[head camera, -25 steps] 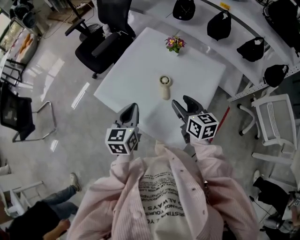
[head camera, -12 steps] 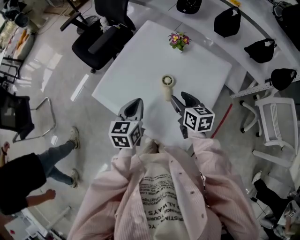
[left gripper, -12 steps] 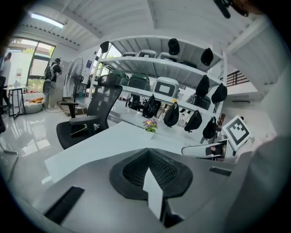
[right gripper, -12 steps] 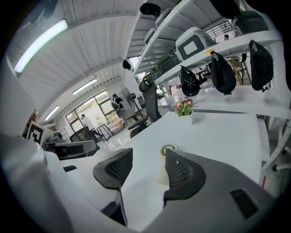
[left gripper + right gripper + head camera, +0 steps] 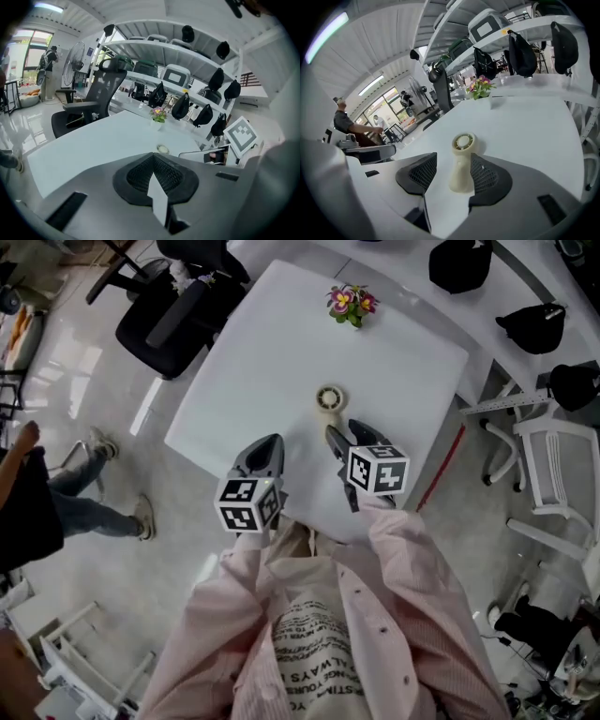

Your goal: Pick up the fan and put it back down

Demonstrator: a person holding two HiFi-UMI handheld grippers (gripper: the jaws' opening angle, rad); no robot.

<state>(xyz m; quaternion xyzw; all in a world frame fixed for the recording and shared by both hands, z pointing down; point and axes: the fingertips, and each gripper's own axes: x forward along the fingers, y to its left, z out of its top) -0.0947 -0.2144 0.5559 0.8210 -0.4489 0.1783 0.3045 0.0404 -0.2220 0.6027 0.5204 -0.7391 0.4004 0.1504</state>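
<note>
Head view: a small cream plastic hand fan lies flat on the white square desk, its round grilled head at the far end and its handle pointing near. A second ago the right gripper hung short of the handle. It has since pushed forward, and its dark jaws now reach over the handle's near end. The left gripper has kept to the near left of the desk, well apart from the fan. That puts the pick-up at the approach stage, with the grasp itself not yet made, as I judge it.

Left gripper view: the left gripper has its ribbed black pads pressed together with nothing between them. The fan is a pale disc far ahead on the smooth, faintly glossy desk.

Right gripper view: the right gripper has its jaws spread apart and straddling the handle. The right pad sits just beside it and the left pad stands clear, so nothing is gripped. The fan looks like hard, matte moulded plastic, with a tapered handle widening to a blunt foot and a ring of vanes round a flat hub. The desk under it is bare and even
</note>
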